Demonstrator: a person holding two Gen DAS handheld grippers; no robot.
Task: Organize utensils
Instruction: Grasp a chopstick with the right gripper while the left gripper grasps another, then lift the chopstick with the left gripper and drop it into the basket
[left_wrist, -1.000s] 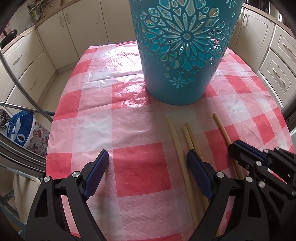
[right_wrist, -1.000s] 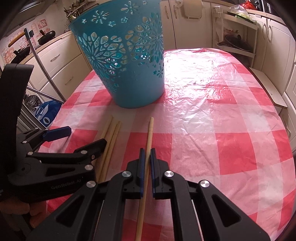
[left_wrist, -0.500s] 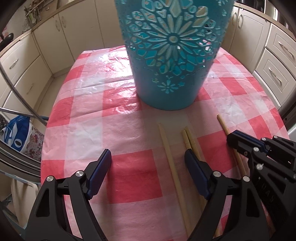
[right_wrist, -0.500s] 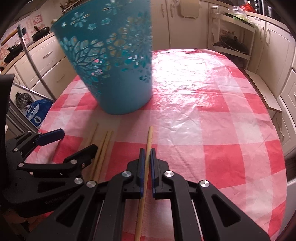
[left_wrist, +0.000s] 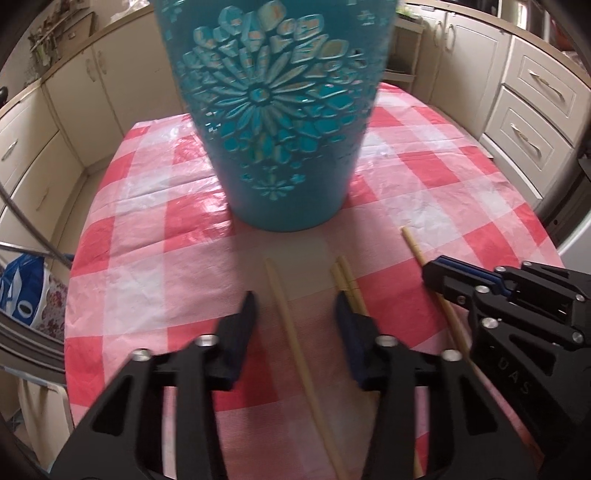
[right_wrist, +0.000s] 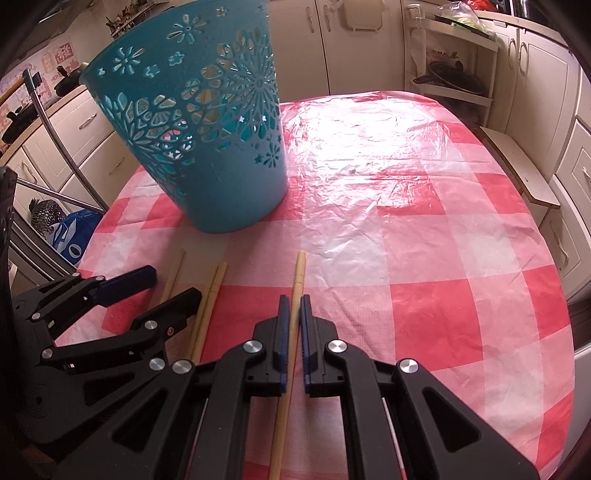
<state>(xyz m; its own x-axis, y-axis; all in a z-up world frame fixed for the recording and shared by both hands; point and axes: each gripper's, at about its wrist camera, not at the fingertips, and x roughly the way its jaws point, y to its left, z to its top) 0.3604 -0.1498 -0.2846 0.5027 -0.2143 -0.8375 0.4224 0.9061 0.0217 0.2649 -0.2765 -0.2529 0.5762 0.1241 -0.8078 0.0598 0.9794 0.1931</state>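
A teal cut-out basket (left_wrist: 277, 110) stands on the red-and-white checked table, also in the right wrist view (right_wrist: 207, 140). Several wooden chopsticks lie before it. My left gripper (left_wrist: 295, 306) is open, its jaws either side of a single chopstick (left_wrist: 291, 332), with a pair of chopsticks (left_wrist: 347, 284) by its right finger. My right gripper (right_wrist: 294, 306) is shut on another chopstick (right_wrist: 298, 273), seen in the left wrist view (left_wrist: 413, 247) too. The left gripper (right_wrist: 170, 286) shows at the left of the right wrist view.
Cream kitchen cabinets (left_wrist: 535, 96) ring the table. A blue bag (right_wrist: 74, 236) and metal rails (right_wrist: 55, 133) stand at the left. A shelf rack with pans (right_wrist: 454, 74) is at the back right. The checked cloth (right_wrist: 406, 221) stretches right of the chopsticks.
My left gripper has moved right over the single chopstick and its jaws have narrowed. The right gripper stays shut on its chopstick.
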